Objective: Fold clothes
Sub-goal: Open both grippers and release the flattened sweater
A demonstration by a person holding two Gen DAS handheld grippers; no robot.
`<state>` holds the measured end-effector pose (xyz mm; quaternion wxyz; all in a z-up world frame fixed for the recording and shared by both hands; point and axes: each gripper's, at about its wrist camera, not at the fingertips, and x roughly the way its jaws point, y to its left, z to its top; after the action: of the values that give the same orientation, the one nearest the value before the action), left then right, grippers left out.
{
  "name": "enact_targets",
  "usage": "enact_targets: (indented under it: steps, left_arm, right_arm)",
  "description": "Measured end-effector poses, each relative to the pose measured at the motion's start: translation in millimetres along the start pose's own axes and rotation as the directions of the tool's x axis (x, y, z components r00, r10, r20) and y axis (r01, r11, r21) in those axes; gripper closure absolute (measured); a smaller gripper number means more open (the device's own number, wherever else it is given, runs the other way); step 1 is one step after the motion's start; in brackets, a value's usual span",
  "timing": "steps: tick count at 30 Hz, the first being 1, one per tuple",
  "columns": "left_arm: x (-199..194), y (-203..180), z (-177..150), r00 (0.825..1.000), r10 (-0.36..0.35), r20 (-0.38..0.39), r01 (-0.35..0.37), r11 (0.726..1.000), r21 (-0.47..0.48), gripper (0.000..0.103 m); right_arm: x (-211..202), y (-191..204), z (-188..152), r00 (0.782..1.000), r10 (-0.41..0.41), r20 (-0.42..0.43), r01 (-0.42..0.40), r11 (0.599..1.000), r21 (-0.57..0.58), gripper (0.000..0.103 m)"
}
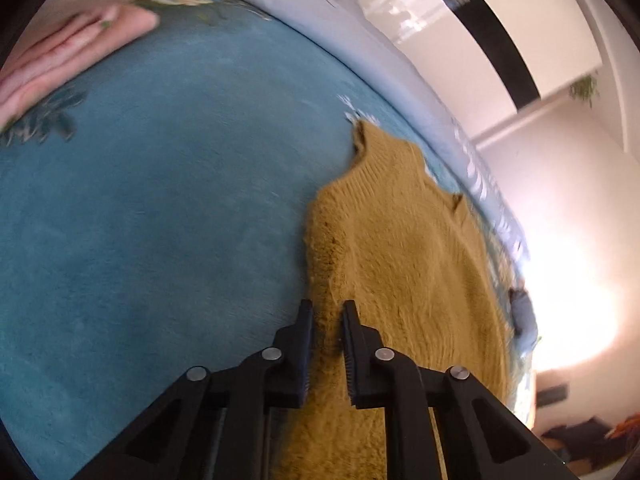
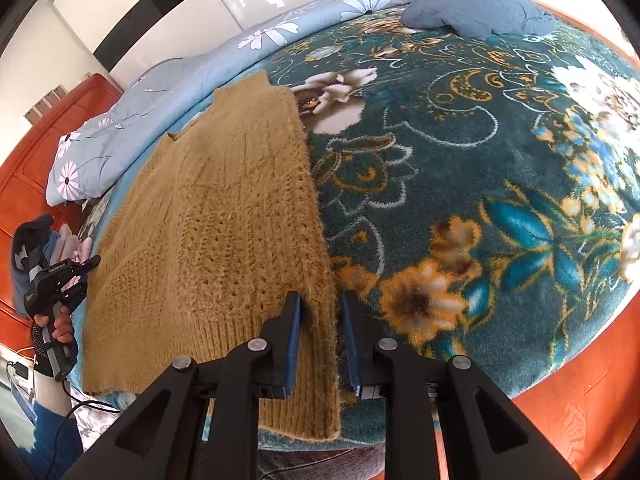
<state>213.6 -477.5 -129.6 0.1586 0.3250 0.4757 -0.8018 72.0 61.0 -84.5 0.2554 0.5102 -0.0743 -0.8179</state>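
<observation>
A mustard-yellow knitted sweater (image 2: 208,236) lies flat on a teal floral blanket (image 2: 460,168) on a bed. My right gripper (image 2: 320,300) has its jaws narrowly apart around the sweater's right folded edge, near the hem. In the left wrist view the sweater (image 1: 400,248) lies on a plain blue part of the blanket (image 1: 160,208). My left gripper (image 1: 327,308) has its jaws narrowly apart around the sweater's left edge. The left gripper also shows in the right wrist view (image 2: 86,266), held by a hand beside the sweater's left side.
A folded pink garment (image 1: 68,56) lies at the far left of the blanket. A crumpled blue-grey garment (image 2: 476,12) lies at the far end. A light blue flowered quilt (image 2: 160,88) runs along the back. A reddish wooden bed frame (image 2: 40,148) surrounds the bed.
</observation>
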Motion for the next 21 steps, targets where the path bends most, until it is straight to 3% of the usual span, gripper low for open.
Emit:
enact_targets:
  steps: [4, 9, 12, 13, 15, 17, 21]
  left_arm:
    - [-8.8, 14.4, 6.2, 1.000, 0.012, 0.018, -0.012, 1.000, -0.009, 0.090]
    - [-17.1, 2.6, 26.7, 0.999, 0.044, 0.011, -0.045, 0.996, 0.081, 0.088]
    - [-4.1, -24.0, 47.1, 0.997, 0.076, -0.005, -0.074, 0.982, 0.172, 0.061]
    - [4.9, -36.7, 55.8, 0.995, 0.104, -0.004, -0.100, 0.972, 0.214, 0.051]
    - [24.3, -63.6, 71.9, 0.986, 0.164, 0.014, -0.161, 0.939, 0.303, 0.044]
    - [45.9, -89.5, 88.9, 0.977, 0.209, 0.045, -0.210, 0.896, 0.390, 0.040]
    - [85.4, -123.8, 121.0, 0.975, 0.220, -0.007, -0.186, 0.841, 0.508, 0.034]
  right_arm:
    - [-1.5, -4.0, 1.5, 1.000, -0.002, -0.003, 0.001, 1.000, -0.012, 0.081]
    - [-8.0, -2.6, 14.4, 0.999, -0.044, 0.006, 0.045, 0.997, -0.067, 0.077]
    - [-5.1, 6.6, 43.2, 0.997, -0.079, 0.016, 0.081, 0.983, -0.163, 0.077]
    - [-1.6, 11.2, 54.8, 0.996, -0.090, 0.019, 0.092, 0.975, -0.201, 0.077]
    - [8.6, 20.1, 76.9, 0.994, -0.100, 0.033, 0.105, 0.956, -0.275, 0.074]
    - [22.5, 34.8, 98.8, 0.994, -0.093, 0.053, 0.105, 0.938, -0.330, 0.060]
    - [63.6, 75.5, 152.8, 0.997, -0.035, 0.066, 0.060, 0.906, -0.419, 0.053]
